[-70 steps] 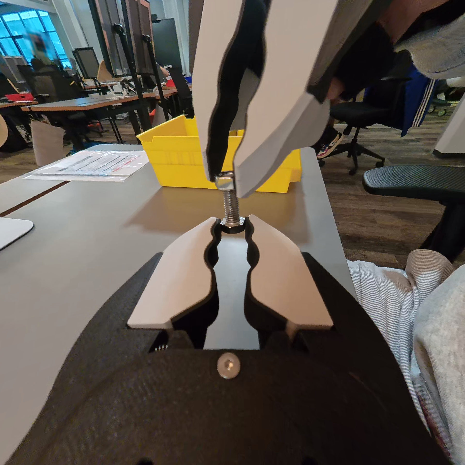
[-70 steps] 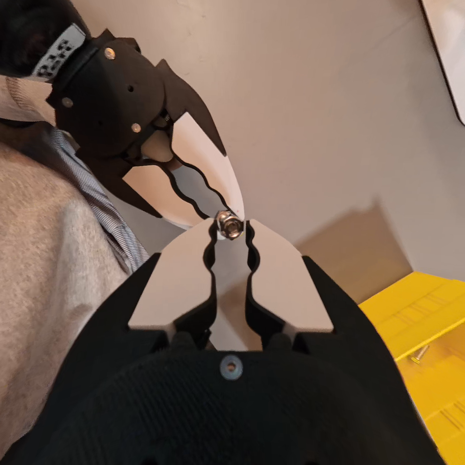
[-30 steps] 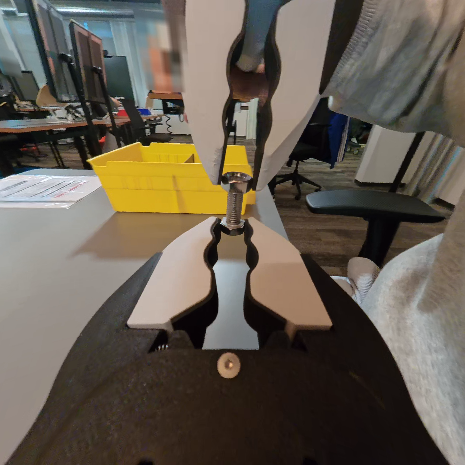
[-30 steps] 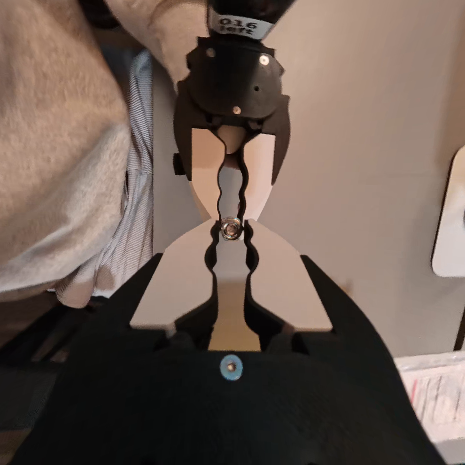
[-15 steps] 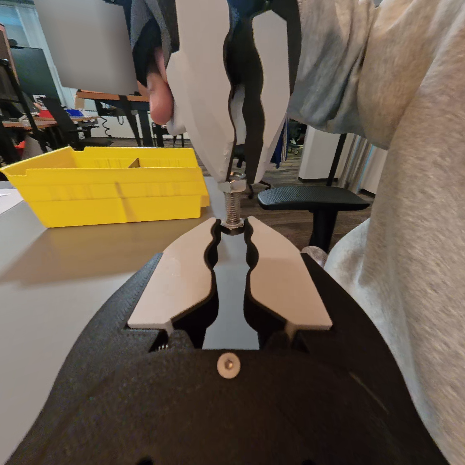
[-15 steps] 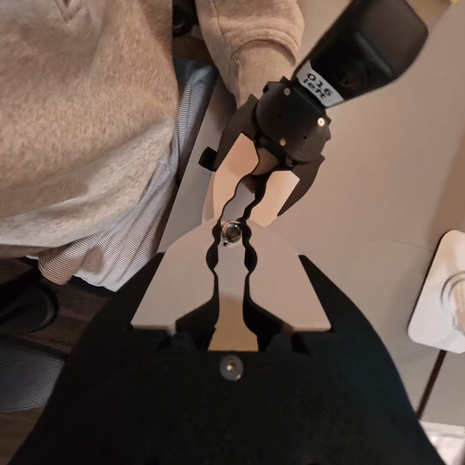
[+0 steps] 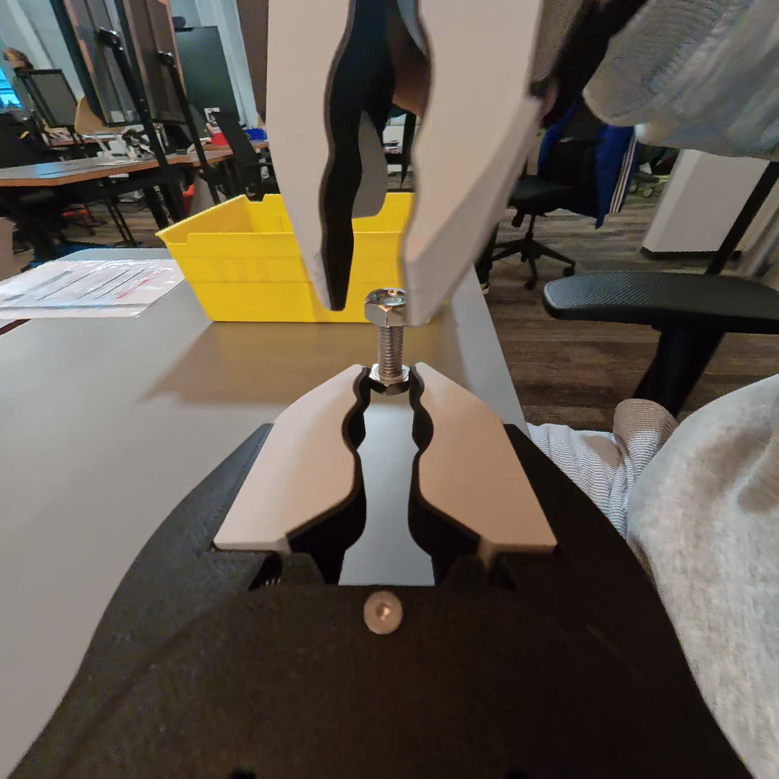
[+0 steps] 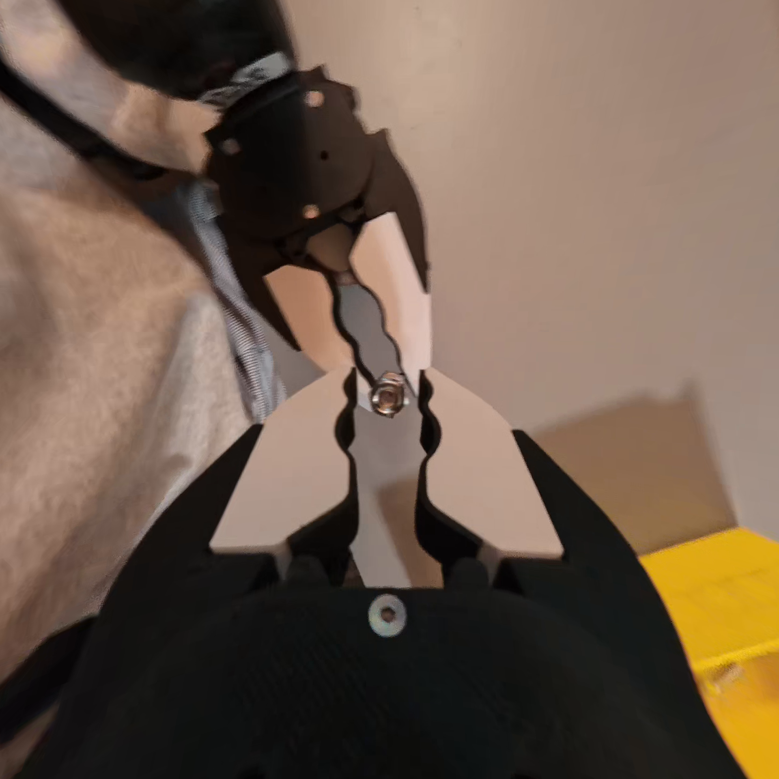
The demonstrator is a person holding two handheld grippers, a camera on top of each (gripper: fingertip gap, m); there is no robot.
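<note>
Right tool (image 7: 371, 301) loosened; bolt (image 7: 388, 337) between.

Left view level across table (image 7: 105, 421); right view straight down; both share bolt (image 7: 388, 333).

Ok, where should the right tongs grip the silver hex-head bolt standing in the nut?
Take the silver hex-head bolt by its six-sided head, from straight above. It stands upright, its lower thread in the small silver hex nut clamped by the left tongs, so the head is free, and its opposite flats suit the open right tongs.
</note>
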